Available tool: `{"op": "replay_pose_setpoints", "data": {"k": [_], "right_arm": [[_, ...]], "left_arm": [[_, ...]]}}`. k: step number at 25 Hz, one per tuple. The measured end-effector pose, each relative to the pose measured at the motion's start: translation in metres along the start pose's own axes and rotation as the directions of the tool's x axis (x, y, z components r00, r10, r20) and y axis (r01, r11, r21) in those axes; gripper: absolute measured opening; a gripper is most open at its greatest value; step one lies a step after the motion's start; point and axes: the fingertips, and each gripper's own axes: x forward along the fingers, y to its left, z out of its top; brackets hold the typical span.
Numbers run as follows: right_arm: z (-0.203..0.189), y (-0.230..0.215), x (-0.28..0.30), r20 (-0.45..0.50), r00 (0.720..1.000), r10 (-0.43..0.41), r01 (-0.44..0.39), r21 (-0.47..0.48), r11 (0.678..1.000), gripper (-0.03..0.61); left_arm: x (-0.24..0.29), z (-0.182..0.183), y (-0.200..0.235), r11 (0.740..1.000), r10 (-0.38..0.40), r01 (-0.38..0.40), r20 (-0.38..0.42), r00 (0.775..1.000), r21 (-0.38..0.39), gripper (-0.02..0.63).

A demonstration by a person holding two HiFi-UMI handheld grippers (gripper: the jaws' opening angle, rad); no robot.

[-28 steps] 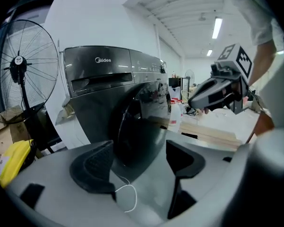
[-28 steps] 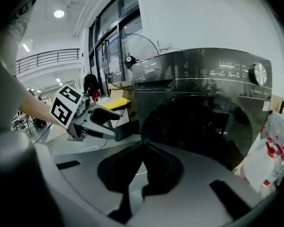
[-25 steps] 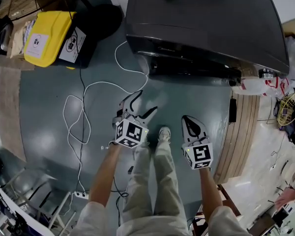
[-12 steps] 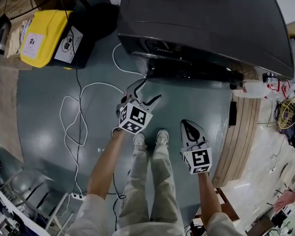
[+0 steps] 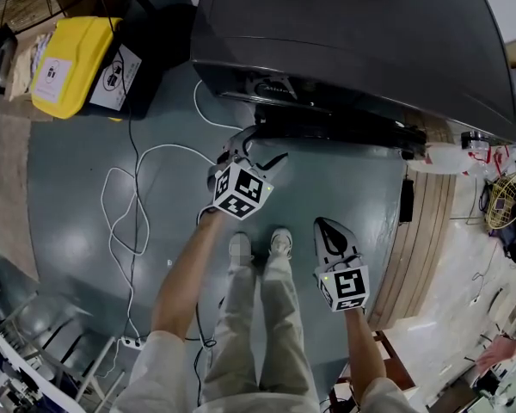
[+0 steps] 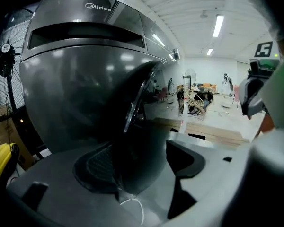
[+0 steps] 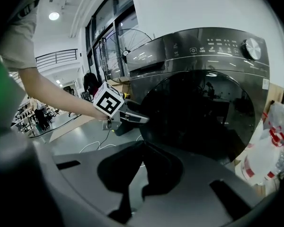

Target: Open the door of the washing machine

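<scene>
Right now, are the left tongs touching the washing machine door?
Cannot tell. In the left gripper view the left tongs stand open with the door edge between them, yet neither contact nor a gap shows plainly.

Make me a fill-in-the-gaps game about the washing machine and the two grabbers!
1. The name printed on the washing machine is ____.
2. The left gripper is by the door, and its jaws are ____.
3. The right gripper hangs back, and its jaws are ____.
4. The thin cable looping over the floor is ____.

Missing words: Midea; open; shut; white.
</scene>
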Motion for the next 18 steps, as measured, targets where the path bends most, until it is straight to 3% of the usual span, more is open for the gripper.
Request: {"op": "replay_pose_setpoints", "data": {"k": [18], "right_arm": [[-0.013, 0.005, -0.007, 0.010, 0.999, 0.052, -0.052, -0.003, 0.999, 0.000]], "left_arm": [[0.016, 0.008, -0.001, 0.998, 0.035, -0.034, -0.018, 0.999, 0.062, 0.288]]}}
